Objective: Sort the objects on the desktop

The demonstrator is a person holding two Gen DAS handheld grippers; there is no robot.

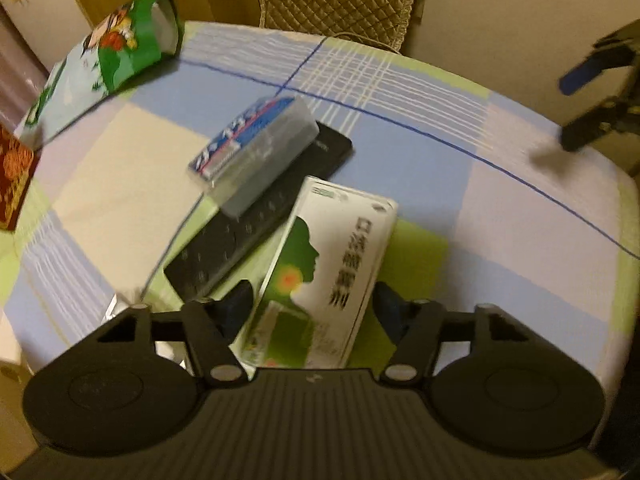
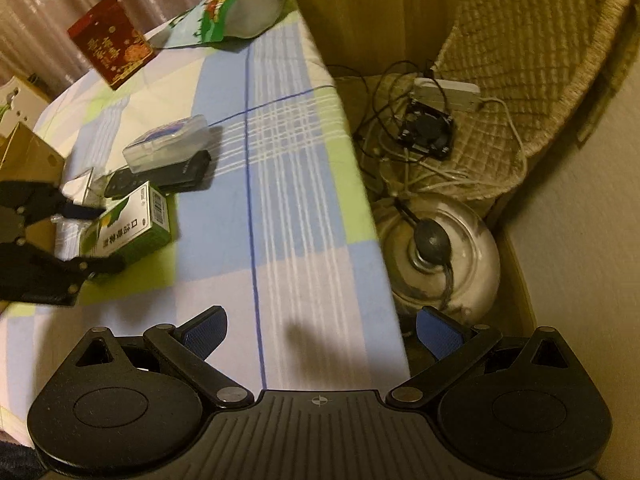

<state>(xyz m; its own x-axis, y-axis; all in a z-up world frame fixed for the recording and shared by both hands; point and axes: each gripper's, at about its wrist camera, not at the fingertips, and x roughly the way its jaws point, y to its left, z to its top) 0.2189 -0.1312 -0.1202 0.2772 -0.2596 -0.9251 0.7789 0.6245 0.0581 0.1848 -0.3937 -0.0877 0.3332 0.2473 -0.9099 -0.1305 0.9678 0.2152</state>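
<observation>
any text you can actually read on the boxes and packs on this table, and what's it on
No text can be quoted with confidence.
Green and white box: large dark Chinese characters along its side, blurred; only "口" reads. A barcode shows on its end, digits too small.
Red box: gold Chinese characters, too blurred.
Clear case with blue label: white lettering, motion-blurred.
Green snack bag: cartoon print, lettering unreadable.
Black remote: key markings too small.

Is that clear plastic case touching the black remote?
Touching. The left wrist view shows the clear plastic case lying across the black remote; the right wrist view agrees.
</observation>
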